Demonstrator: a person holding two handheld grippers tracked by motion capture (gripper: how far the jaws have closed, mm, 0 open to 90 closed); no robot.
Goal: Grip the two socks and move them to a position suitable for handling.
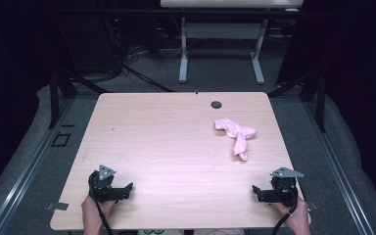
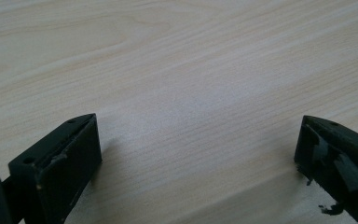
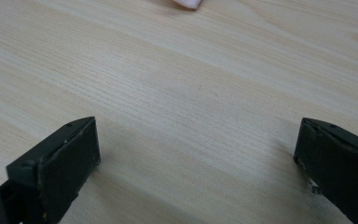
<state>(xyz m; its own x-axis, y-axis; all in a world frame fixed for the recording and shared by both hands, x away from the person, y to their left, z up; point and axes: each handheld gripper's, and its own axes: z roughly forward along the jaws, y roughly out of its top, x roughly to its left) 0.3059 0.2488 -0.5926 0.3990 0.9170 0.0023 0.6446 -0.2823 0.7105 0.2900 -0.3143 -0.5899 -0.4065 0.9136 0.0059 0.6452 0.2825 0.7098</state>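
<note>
Left gripper (image 1: 127,188) at seven o'clock on the table (image 1: 176,142), jaws spread wide, nothing between them. Right gripper (image 1: 255,192) at five o'clock, likewise wide open and empty. Pink cloth (image 1: 237,134) crumpled at two o'clock, well apart from both; its edge (image 3: 186,3) at twelve o'clock in the right gripper view.

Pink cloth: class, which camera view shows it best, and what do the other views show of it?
The high view shows the pink cloth best: the whole crumpled piece lies on the right side of the table, ahead of the right tool. The right gripper view catches just a pink corner at its top edge. The left gripper view shows bare wood between its open jaws.
</note>
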